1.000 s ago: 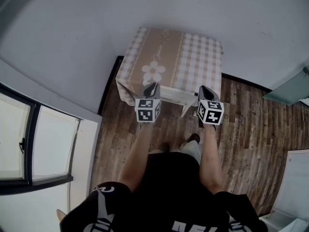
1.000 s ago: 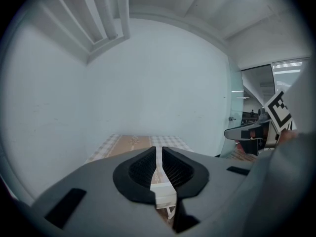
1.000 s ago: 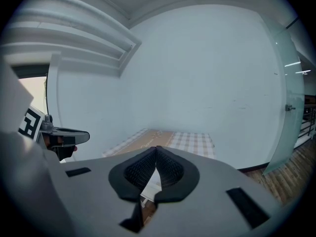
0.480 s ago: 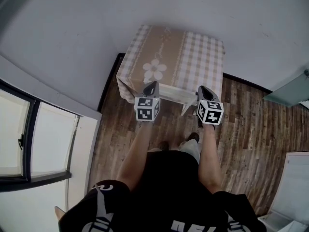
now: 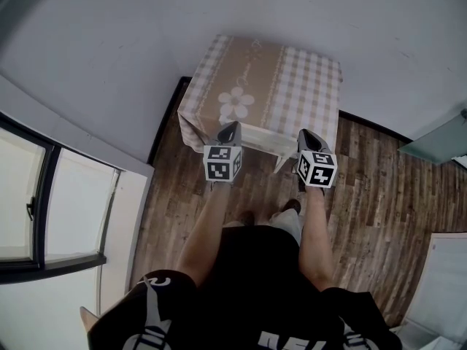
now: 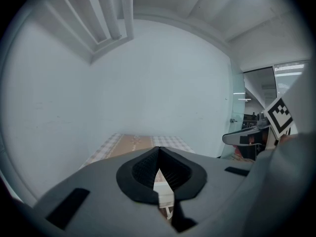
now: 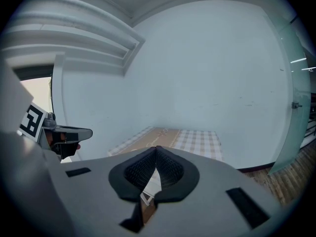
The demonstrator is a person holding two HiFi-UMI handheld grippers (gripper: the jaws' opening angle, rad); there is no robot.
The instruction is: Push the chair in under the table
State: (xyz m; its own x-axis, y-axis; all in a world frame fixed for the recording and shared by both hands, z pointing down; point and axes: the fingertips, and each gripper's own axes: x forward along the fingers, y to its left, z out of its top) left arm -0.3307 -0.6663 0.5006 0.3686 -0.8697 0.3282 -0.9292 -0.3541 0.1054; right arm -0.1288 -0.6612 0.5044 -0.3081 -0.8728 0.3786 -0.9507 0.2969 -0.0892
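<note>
Left gripper point(image 5: 231, 127), jaws pressed together, right gripper point(image 5: 306, 133) likewise, tips near white chair point(image 5: 264, 146) back, possibly touching, chair partly under checked table point(image 5: 292, 79).

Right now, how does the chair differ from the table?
The table wears a tan checked cloth; the chair is bare white. The table shows whole; the chair shows only in part, at the table's near edge. Both stand on the wood floor.

Sparse room staged like a home: 1 checked-cloth table point(image 5: 271, 79), wood-plank floor point(image 5: 372, 188), window point(image 5: 44, 210) (glass office partition point(image 5: 436, 135) alongside).
</note>
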